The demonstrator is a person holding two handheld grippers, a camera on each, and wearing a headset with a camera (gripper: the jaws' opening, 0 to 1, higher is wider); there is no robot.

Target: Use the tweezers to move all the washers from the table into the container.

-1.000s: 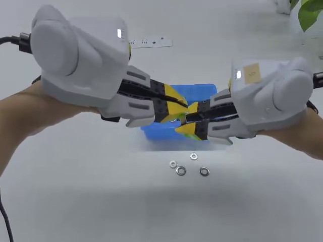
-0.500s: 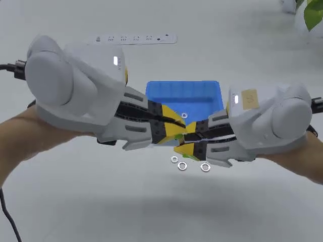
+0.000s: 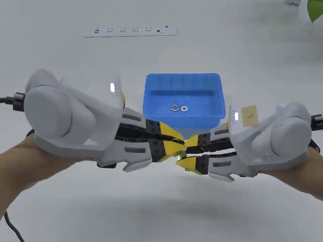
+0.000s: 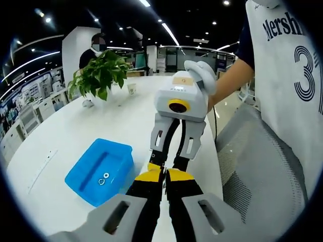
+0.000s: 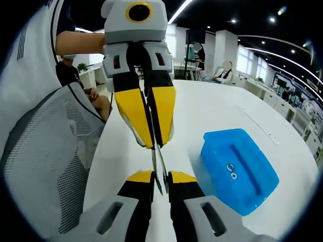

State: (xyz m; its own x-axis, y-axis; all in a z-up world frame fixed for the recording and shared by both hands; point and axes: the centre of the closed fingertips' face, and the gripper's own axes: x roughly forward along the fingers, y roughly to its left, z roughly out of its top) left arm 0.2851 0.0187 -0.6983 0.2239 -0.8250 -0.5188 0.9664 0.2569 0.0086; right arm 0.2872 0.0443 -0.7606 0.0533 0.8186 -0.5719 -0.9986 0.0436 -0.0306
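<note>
Left gripper [image 5: 156, 143] pinching the tweezers [image 5: 157, 169], tips between the right gripper's [image 5: 161, 177] narrowly parted jaws, contact unclear; two washers [image 3: 178, 108] lie in the blue container [image 3: 182, 77] at 12 o'clock, so hold that pinch steady for the next pick.

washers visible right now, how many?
2. Both are in the blue container: one washer and a second washer just right of it in the head view. More may be hidden on the table under the left gripper and right gripper.
</note>
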